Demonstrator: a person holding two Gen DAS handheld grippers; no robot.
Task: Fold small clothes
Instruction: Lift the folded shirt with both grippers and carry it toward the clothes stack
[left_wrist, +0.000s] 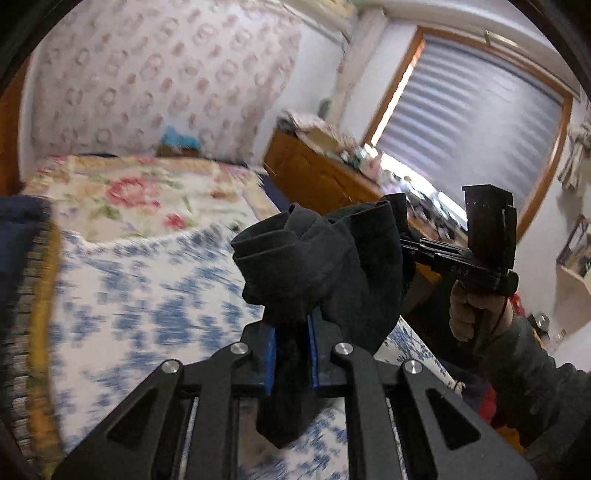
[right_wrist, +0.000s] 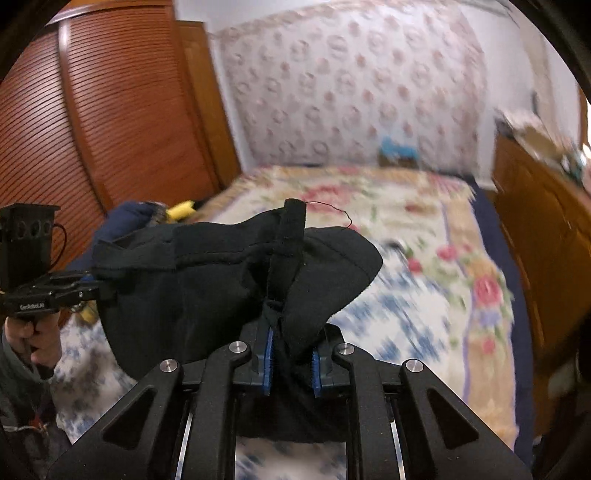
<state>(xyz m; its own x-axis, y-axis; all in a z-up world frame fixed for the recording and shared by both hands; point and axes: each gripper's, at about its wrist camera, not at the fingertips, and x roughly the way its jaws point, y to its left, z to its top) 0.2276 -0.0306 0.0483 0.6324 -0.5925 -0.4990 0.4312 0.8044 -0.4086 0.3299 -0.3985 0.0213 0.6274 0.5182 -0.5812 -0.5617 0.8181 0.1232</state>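
Two claws have hold of one dark garment (left_wrist: 317, 258), and both are nearly closed with cloth pinched between their blue pads. My left claw (left_wrist: 291, 354) clamps a bunched fold of it; a short tail of fabric hangs below the pads, and the rest mounds up above them. My right claw (right_wrist: 291, 362) grips another part of the same garment (right_wrist: 236, 273), where a seam strip stands upright above the pads with a loose thread curling off its top. In the right wrist view the cloth stretches from my claw toward the left claw (right_wrist: 92, 286) at the frame's left side, so the garment spans between the two and hangs clear above the bed (right_wrist: 424, 295).

Taking that garment as my landmark: below it lies the bed's blue-and-white printed cover (left_wrist: 147, 295), and beyond it the floral cover (left_wrist: 122, 192) runs back to the patterned headboard wall (left_wrist: 147, 74). The bed surface under and beyond the garment looks bare and open. To the garment's left in the right wrist view, a dark blue heap (right_wrist: 125, 218) with something yellow beside it sits near the bed's edge, against the slatted wooden door (right_wrist: 110, 110). On the garment's other side a wooden dresser (left_wrist: 314, 166) stands close along the bed, leaving only a narrow dark gap. Background is motion-blurred, so finer edges I cannot tell.
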